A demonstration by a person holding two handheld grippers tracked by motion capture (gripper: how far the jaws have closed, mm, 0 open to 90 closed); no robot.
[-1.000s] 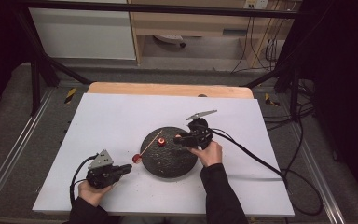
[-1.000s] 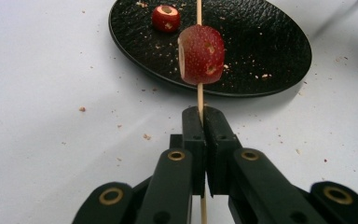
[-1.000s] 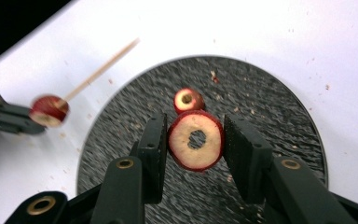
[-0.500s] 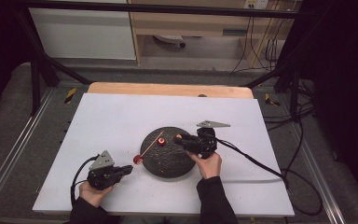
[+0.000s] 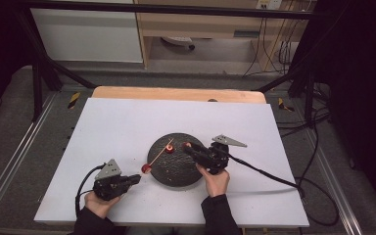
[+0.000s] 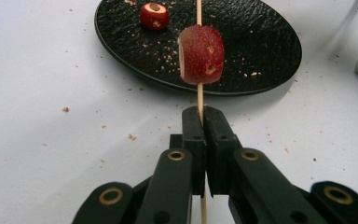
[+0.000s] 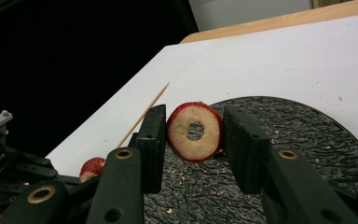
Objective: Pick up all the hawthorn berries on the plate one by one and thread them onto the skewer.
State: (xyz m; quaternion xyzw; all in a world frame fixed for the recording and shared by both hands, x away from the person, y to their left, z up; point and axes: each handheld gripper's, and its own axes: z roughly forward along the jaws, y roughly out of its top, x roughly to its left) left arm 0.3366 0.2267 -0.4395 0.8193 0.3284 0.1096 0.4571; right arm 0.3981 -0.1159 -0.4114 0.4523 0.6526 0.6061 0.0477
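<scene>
A black round plate (image 5: 176,172) lies mid-table. My left gripper (image 5: 136,178) is shut on a thin wooden skewer (image 6: 199,14) just in front of the plate's near-left rim. A red fruit piece (image 6: 201,54) is threaded on the skewer a little beyond the jaws. The stick slants out over the plate. A second red piece (image 6: 154,16) rests on the plate beside the skewer. My right gripper (image 5: 188,147) is over the plate's right half, shut on a cored red slice (image 7: 186,144) with a pale cut face.
The white board (image 5: 103,127) covers a wooden table (image 5: 176,93). Crumbs dot the plate and the board around it. A black cable (image 5: 269,175) trails right from the right gripper. Metal rails (image 5: 14,161) run along both sides.
My right gripper has sunk and drawn back toward the person, still with its slice over the plate. The left gripper and skewer have stayed put.
</scene>
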